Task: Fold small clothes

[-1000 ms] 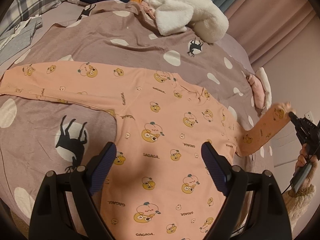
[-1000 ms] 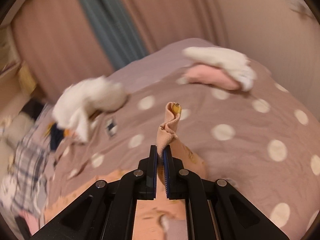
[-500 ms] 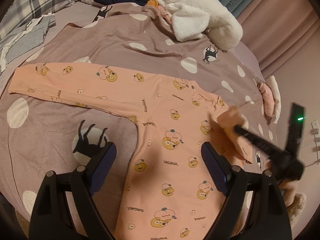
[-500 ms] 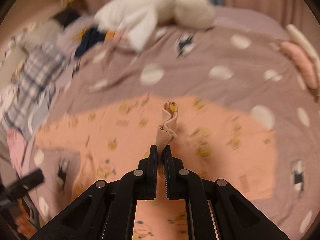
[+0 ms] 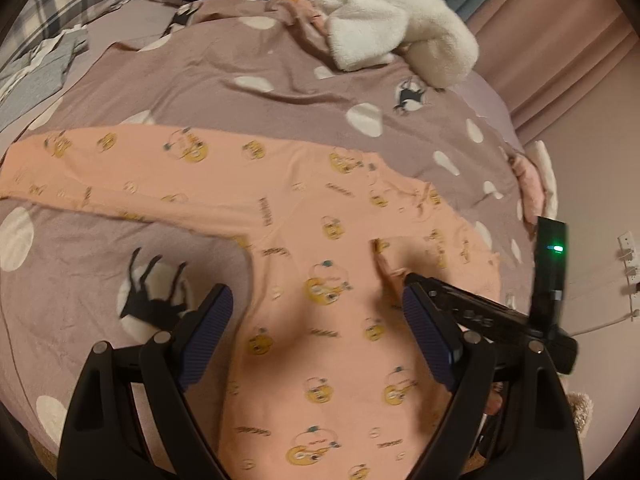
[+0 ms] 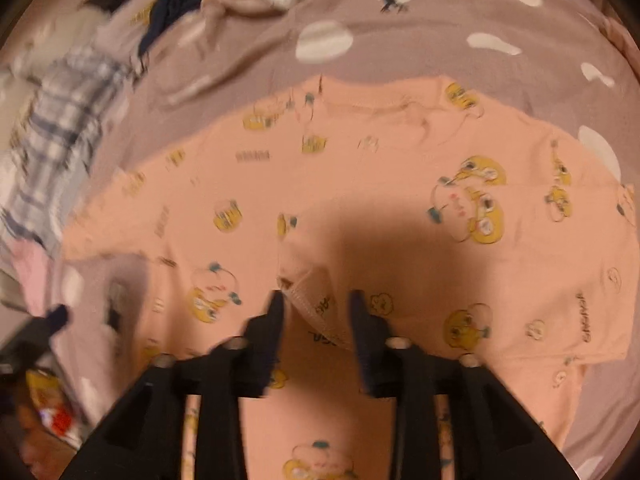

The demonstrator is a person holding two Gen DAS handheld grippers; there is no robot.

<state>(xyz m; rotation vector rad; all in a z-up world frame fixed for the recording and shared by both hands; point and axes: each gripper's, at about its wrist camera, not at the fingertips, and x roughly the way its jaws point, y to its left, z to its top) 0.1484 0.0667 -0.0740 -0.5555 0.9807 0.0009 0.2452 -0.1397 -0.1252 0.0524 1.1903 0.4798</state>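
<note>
Left wrist view: the left gripper hangs wide open and holds nothing, above the peach shirt spread flat on the dotted blanket; one sleeve reaches to 9 o'clock.

Right wrist view: the right gripper has just been opening; the folded cuff lies loose between its jaws.

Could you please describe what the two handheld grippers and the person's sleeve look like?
Both are matte black plastic linkages with silver pivot screws. The left gripper has dark blue ribbed pads. The right gripper carries an upright black module with a green light. A fuzzy tan cuff shows at the wrist.
</note>
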